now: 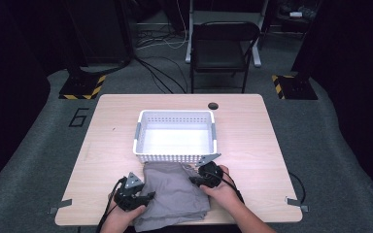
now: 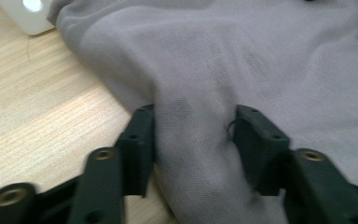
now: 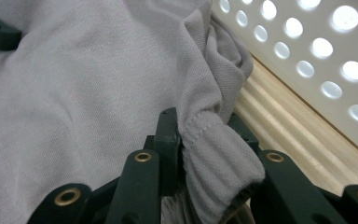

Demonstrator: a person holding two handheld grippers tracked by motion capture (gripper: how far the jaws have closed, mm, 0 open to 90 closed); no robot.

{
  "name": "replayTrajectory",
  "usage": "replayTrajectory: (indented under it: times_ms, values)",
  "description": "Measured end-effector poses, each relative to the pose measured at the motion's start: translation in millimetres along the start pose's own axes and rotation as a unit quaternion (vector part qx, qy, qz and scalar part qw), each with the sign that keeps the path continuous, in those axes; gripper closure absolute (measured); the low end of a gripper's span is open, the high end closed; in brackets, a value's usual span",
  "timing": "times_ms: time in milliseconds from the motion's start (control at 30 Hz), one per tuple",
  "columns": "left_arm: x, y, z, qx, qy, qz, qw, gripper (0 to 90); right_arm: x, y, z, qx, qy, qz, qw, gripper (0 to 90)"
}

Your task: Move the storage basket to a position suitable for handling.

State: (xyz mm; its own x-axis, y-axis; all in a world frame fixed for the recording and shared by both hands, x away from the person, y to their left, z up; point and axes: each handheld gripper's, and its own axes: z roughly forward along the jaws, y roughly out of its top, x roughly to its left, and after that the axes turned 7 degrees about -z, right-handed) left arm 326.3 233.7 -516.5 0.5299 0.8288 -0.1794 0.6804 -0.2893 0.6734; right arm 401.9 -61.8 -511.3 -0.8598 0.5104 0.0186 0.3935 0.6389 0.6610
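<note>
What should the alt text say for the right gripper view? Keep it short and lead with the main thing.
The right gripper is shut on a ribbed cuff of grey cloth, seen along its two black jaws. To the right, past a strip of wooden table, runs the white perforated wall of a basket.

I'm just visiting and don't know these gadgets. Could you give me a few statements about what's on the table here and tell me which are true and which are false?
1. The grey cloth lies inside the white basket. False: it lies on the table, in front of the basket.
2. The right gripper is clamped on a fold of the cloth. True.
3. The left gripper is shut tight. False: its jaws stand apart, with cloth between them.
4. The basket is empty. True.
</note>
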Motion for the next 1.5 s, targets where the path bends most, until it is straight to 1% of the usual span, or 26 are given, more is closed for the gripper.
replayTrajectory:
  times_ms: [100,200,233,267,300,367,400,433,467,500,533,567,633,700,733,767,900,967,1000,1067,1100,1133,1267,1333,1367,1500]
  values:
    - [1.2,1.0,0.1,0.002,-0.009,-0.014,0.9999,63.8,0.5,-0.5,0.8,-0.006,0.001,0.008,1.0,72.5]
    - [-1.6,1.2,-0.1,0.002,-0.008,-0.02,0.9998,69.0,0.5,-0.3,-0.6,0.001,0.005,0.012,0.9999,74.1]
    - [-2.1,2.2,-1.7,0.002,0.0,-0.002,1.0,71.0,0.4,0.0,-0.6,0.001,0.003,0.007,1.0,74.8]
    - [-4.1,2.2,-1.7,-0.005,-0.001,-0.008,1.0,72.5,0.9,0.2,-1.1,0.002,0.002,0.002,1.0,75.3]
    - [-4.8,3.0,-3.3,-0.002,0.003,0.002,1.0,74.1,2.5,0.6,-1.4,0.002,-0.002,0.003,1.0,75.9]
    - [-6.3,3.6,-4.5,-0.001,0.0,0.003,1.0,76.1,4.1,1.2,-2.5,0.005,-0.004,0.001,1.0,76.8]
    - [-5.8,4.4,-5.1,-0.001,-0.005,0.005,1.0,76.5,3.8,1.1,-2.6,0.003,-0.006,-0.005,1.0,77.2]
    - [-6.6,4.3,-5.1,-0.005,-0.006,-0.005,1.0,76.8,6.0,1.0,-3.5,0.004,-0.007,0.005,1.0,77.5]
    - [-6.0,4.6,-6.5,-0.002,-0.011,-0.01,0.9999,77.0,5.3,0.9,-4.4,0.005,-0.006,-0.004,1.0,77.6]
    - [-5.4,4.8,-7.0,-0.001,-0.012,-0.011,0.9999,77.1,7.3,0.8,-5.0,0.004,-0.007,0.007,0.9999,77.8]
    - [-4.7,5.2,-7.9,-0.003,-0.015,-0.012,0.9998,77.1,6.7,0.6,-4.7,-0.005,-0.011,0.002,0.9999,77.9]
    - [-4.7,5.2,-7.9,-0.003,-0.015,-0.012,0.9998,77.1,6.7,1.1,-6.6,0.002,-0.006,0.003,1.0,78.0]
    - [-5.1,5.7,-9.5,-0.005,-0.012,-0.005,0.9999,77.2,7.6,1.3,-7.4,-0.004,-0.008,0.006,0.9999,78.1]
    - [-7.8,7.0,-12.6,-0.004,-0.012,-0.001,0.9999,77.2,8.3,3.0,-12.4,0.001,-0.007,-0.002,1.0,78.3]
    - [-9.0,7.1,-13.7,-0.003,-0.014,-0.003,0.9999,77.2,10.4,3.9,-14.4,0.001,-0.009,0.005,0.9999,78.3]
    - [-9.4,8.1,-16.2,-0.002,-0.012,0.004,0.9999,77.2,10.5,4.4,-15.8,-0.003,-0.009,-0.001,1.0,78.4]
    - [-11.2,9.1,-21.6,-0.011,-0.019,-0.003,0.9998,77.3,13.7,7.2,-26.0,-0.013,-0.008,-0.003,0.9999,78.6]
    - [-11.3,10.1,-24.9,-0.011,-0.02,-0.008,0.9997,77.3,14.5,8.5,-30.9,-0.025,-0.008,0.006,0.9996,78.6]
    - [-9.9,10.9,-25.8,-0.014,-0.022,-0.001,0.9997,77.3,13.9,8.4,-33.2,-0.028,-0.005,0.003,0.9996,78.7]
    - [-11.4,11.1,-28.2,-0.019,-0.025,-0.018,0.9993,77.2,14.4,9.4,-37.0,-0.026,-0.001,0.01,0.9996,78.8]
    - [-10.5,11.9,-29.7,-0.018,-0.028,-0.013,0.9994,77.3,14.2,9.7,-38.0,-0.032,-0.002,0.011,0.9994,78.7]
    - [-11.7,11.7,-30.7,-0.02,-0.026,-0.019,0.9993,77.2,13.6,9.8,-39.6,-0.031,0.002,0.009,0.9995,78.8]
    - [-14.5,9.0,-35.0,-0.016,-0.035,-0.017,0.9991,77.2,15.0,10.9,-43.3,-0.023,0.01,0.013,0.9996,78.7]
    - [-17.0,8.3,-37.2,-0.014,-0.037,-0.021,0.999,77.3,16.2,11.7,-44.5,-0.019,0.009,0.005,0.9998,78.7]
    - [-17.5,8.8,-38.5,-0.013,-0.038,-0.017,0.999,77.3,17.8,12.5,-45.1,-0.017,0.009,0.01,0.9998,78.7]
    - [-21.9,8.3,-42.3,-0.01,-0.037,-0.014,0.9992,77.3,18.8,16.8,-48.9,-0.014,0.01,0.0,0.9999,78.8]
